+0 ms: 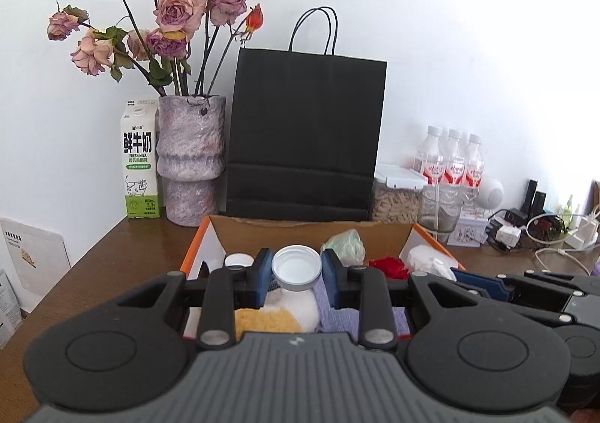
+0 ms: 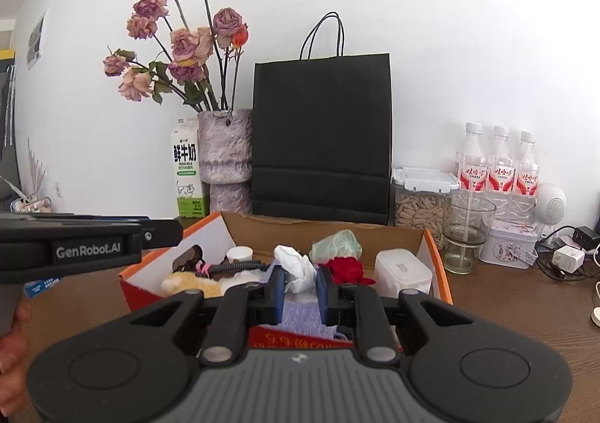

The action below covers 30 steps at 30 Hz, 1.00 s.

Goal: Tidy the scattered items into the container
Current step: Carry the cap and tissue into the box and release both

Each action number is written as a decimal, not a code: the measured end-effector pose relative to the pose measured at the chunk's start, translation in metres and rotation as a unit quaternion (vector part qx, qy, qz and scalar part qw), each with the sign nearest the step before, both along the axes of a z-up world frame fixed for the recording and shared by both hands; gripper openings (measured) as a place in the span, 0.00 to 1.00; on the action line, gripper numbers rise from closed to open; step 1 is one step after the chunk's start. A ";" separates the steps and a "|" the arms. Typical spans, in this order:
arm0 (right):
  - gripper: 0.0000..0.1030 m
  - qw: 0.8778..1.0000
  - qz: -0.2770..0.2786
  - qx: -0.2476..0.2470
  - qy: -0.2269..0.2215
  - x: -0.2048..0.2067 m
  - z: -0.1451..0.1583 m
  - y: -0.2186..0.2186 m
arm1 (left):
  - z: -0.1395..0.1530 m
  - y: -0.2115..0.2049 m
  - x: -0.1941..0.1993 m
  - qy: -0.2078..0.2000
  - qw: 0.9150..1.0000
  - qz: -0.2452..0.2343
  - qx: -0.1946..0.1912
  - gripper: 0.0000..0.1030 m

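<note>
An open cardboard box (image 1: 292, 226) with orange outer sides sits on the wooden table. My left gripper (image 1: 297, 273) hangs over it, shut on a round silver-rimmed white lid (image 1: 296, 265). My right gripper (image 2: 301, 280) is shut on a crumpled white tissue (image 2: 296, 267) above the same box (image 2: 330, 231). Inside lie a yellow-white plush toy (image 2: 187, 284), a green crumpled bag (image 2: 337, 243), a red fabric piece (image 2: 347, 267), a white square container (image 2: 401, 273), a small white jar (image 2: 240, 254) and a lilac cloth (image 2: 300, 314). The left gripper (image 2: 165, 231) shows side-on in the right wrist view.
Behind the box stand a black paper bag (image 1: 305, 130), a vase of dried roses (image 1: 191, 160) and a milk carton (image 1: 140, 160). To the right are a seed jar (image 2: 420, 205), a glass (image 2: 465, 231), water bottles (image 2: 500, 168), a tin (image 2: 512, 243) and tangled chargers (image 2: 566, 258). A hand (image 2: 11, 348) is at the left.
</note>
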State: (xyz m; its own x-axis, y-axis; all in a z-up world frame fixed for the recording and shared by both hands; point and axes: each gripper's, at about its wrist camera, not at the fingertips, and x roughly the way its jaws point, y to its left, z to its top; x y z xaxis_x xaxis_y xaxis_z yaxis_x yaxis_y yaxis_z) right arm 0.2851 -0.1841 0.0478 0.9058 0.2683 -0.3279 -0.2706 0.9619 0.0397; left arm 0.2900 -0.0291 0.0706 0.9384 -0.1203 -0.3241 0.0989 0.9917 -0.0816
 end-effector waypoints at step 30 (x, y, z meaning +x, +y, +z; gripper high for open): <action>0.69 0.999 -0.030 -0.021 0.005 0.072 -0.030 0.007 | -0.039 0.011 0.073 0.006 0.998 0.058 0.040 0.92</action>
